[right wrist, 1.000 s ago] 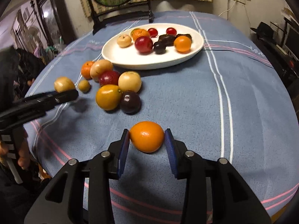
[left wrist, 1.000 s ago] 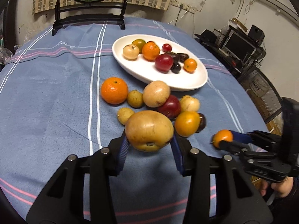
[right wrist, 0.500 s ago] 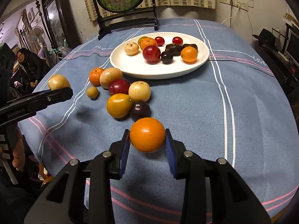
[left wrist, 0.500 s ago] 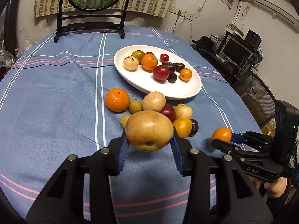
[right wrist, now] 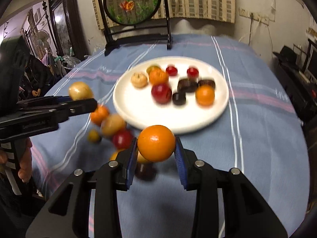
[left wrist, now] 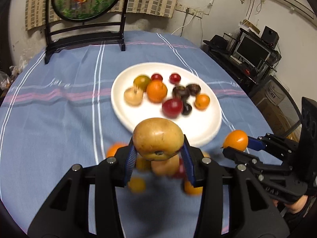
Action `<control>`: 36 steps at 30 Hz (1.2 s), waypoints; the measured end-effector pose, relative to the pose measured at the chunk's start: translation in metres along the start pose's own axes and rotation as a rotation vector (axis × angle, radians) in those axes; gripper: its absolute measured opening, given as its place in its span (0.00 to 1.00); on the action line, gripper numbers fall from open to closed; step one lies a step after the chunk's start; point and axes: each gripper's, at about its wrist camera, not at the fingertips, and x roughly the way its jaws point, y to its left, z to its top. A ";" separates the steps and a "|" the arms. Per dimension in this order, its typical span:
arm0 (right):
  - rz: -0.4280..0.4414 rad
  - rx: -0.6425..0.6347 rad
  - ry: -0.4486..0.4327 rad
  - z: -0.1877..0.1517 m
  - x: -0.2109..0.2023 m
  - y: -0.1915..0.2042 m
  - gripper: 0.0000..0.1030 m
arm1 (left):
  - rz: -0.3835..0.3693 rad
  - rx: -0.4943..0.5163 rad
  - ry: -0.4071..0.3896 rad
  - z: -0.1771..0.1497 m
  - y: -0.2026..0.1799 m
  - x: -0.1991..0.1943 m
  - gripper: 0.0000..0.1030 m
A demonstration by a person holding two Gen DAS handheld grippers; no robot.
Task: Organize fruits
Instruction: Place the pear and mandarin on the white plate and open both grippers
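Observation:
My left gripper (left wrist: 158, 156) is shut on a tan pear-like fruit (left wrist: 158, 138) and holds it above the table, just short of the white plate (left wrist: 210, 127). My right gripper (right wrist: 156, 156) is shut on an orange (right wrist: 156, 143), also lifted, near the plate's front rim (right wrist: 138, 117). The plate holds several fruits: oranges, red ones, dark ones. Each gripper shows in the other's view: the right one with its orange (left wrist: 236, 140), the left one with the tan fruit (right wrist: 80, 90). Loose fruits (right wrist: 113, 125) lie on the cloth under both grippers, partly hidden and blurred.
The round table has a blue striped cloth (left wrist: 59, 119). A framed round goldfish screen (left wrist: 83, 2) stands at the far edge. A desk with a monitor (left wrist: 251, 49) is off to the right of the table.
Both grippers have risen and moved forward toward the plate, each still holding its fruit. The loose fruits now sit below the fingers.

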 end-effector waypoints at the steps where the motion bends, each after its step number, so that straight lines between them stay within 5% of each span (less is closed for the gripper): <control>1: 0.001 0.001 -0.003 0.012 0.008 -0.004 0.36 | 0.006 -0.001 0.011 0.012 0.002 0.009 0.42; 6: -0.055 0.020 -0.013 0.043 0.043 -0.023 0.36 | 0.053 -0.014 0.078 0.048 0.013 0.058 0.42; 15: -0.097 0.069 0.006 0.061 0.077 -0.049 0.37 | 0.058 -0.037 0.141 0.058 0.021 0.095 0.43; 17: -0.122 0.086 0.009 0.066 0.082 -0.053 0.61 | 0.067 -0.047 0.149 0.062 0.022 0.099 0.53; 18: -0.137 0.092 0.004 0.067 0.082 -0.054 0.62 | 0.068 -0.049 0.147 0.064 0.022 0.099 0.63; 19: -0.152 0.094 -0.007 0.068 0.079 -0.056 0.62 | 0.069 -0.056 0.125 0.067 0.024 0.093 0.76; 26: -0.145 0.105 -0.019 0.045 0.033 -0.054 0.64 | 0.087 -0.066 0.032 0.054 0.034 0.039 0.78; 36: -0.068 0.061 0.003 -0.015 -0.012 -0.010 0.65 | 0.054 -0.083 -0.020 -0.022 0.023 -0.011 0.80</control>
